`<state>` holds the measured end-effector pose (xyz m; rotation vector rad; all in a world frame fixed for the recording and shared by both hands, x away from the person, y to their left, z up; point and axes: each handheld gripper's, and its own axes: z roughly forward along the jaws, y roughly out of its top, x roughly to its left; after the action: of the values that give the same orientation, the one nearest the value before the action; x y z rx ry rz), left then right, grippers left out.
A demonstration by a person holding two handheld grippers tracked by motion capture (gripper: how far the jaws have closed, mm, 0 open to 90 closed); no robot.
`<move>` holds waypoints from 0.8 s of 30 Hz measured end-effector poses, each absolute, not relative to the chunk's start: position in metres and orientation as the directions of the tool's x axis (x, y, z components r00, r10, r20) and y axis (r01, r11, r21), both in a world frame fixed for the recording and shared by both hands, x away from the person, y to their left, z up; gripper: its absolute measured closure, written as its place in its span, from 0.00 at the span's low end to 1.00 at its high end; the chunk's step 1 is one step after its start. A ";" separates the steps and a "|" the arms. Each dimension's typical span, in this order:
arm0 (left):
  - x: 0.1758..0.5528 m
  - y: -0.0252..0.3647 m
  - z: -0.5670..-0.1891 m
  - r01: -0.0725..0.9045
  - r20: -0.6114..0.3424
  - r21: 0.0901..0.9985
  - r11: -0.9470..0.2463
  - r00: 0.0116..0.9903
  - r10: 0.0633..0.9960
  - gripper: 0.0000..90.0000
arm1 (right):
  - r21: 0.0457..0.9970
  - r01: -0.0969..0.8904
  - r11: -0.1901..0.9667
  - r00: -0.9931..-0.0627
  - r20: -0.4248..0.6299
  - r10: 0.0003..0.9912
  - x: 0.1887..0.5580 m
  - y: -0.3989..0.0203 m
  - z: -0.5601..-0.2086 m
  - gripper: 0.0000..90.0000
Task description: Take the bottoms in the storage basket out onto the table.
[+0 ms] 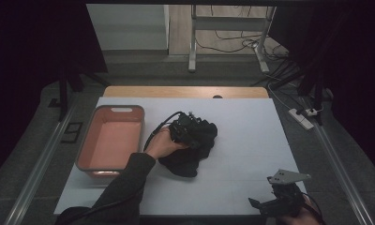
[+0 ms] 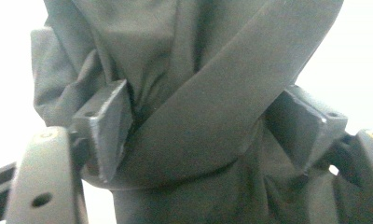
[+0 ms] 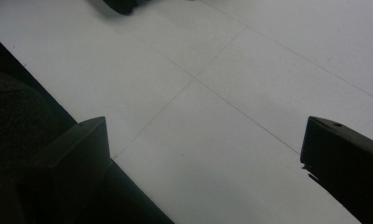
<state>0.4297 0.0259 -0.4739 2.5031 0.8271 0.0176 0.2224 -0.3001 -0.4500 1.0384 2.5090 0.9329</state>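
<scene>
left tool (image 2: 208,135): jaws parted around dark cloth (image 2: 194,70) (bunched on table) | right tool (image 3: 203,154): released, over bare table (image 3: 231,56)

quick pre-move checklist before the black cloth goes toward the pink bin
1. Black cloth between the left hand-held gripper jaws: ok, a fold lies between them.
2. Pads pressing firmly on the fold: cannot tell.
3. Cloth lifted off the white table: not ok, it lies bunched there.
4. Pink bin empty: ok.
5. Right hand-held gripper out of the way: ok, open at the near right edge.
</scene>
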 end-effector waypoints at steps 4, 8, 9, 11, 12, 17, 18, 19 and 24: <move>0.427 0.024 -0.469 0.541 -0.131 0.460 -0.704 0.825 0.549 0.22 | 0.654 0.534 0.536 -0.707 -0.003 0.708 0.222 -0.300 -0.450 0.02; 0.425 0.025 -0.464 0.535 -0.128 0.472 -0.701 0.828 0.546 0.17 | 0.655 0.535 0.534 -0.706 -0.002 0.709 0.222 -0.300 -0.450 0.02; 0.424 0.026 -0.464 0.536 -0.129 0.475 -0.698 0.827 0.547 0.16 | 0.655 0.534 0.534 -0.706 -0.002 0.708 0.222 -0.300 -0.450 0.02; 0.423 0.027 -0.462 0.534 -0.130 0.483 -0.694 0.827 0.546 0.12 | 0.654 0.534 0.536 -0.706 -0.003 0.708 0.222 -0.300 -0.450 0.02; 0.423 0.028 -0.462 0.532 -0.132 0.492 -0.689 0.828 0.545 0.10 | 0.654 0.534 0.536 -0.707 -0.003 0.708 0.222 -0.300 -0.450 0.02; 0.420 0.033 -0.461 0.534 -0.161 0.530 -0.659 0.826 0.540 0.01 | 0.653 0.535 0.537 -0.706 -0.003 0.708 0.222 -0.300 -0.450 0.02; 0.419 0.034 -0.461 0.532 -0.157 0.533 -0.658 0.826 0.541 0.00 | 0.653 0.533 0.538 -0.707 -0.005 0.707 0.222 -0.300 -0.450 0.02; 0.419 0.035 -0.461 0.530 -0.156 0.534 -0.658 0.827 0.540 0.00 | 0.653 0.533 0.538 -0.707 -0.005 0.707 0.222 -0.300 -0.450 0.02; 0.417 0.039 -0.461 0.532 -0.191 0.537 -0.655 0.833 0.520 0.00 | 0.653 0.533 0.538 -0.707 -0.005 0.707 0.223 -0.300 -0.450 0.02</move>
<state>0.4168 0.0391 -0.4610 2.4166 0.7681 -0.0270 0.2225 -0.2999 -0.4502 1.0368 2.5097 0.9290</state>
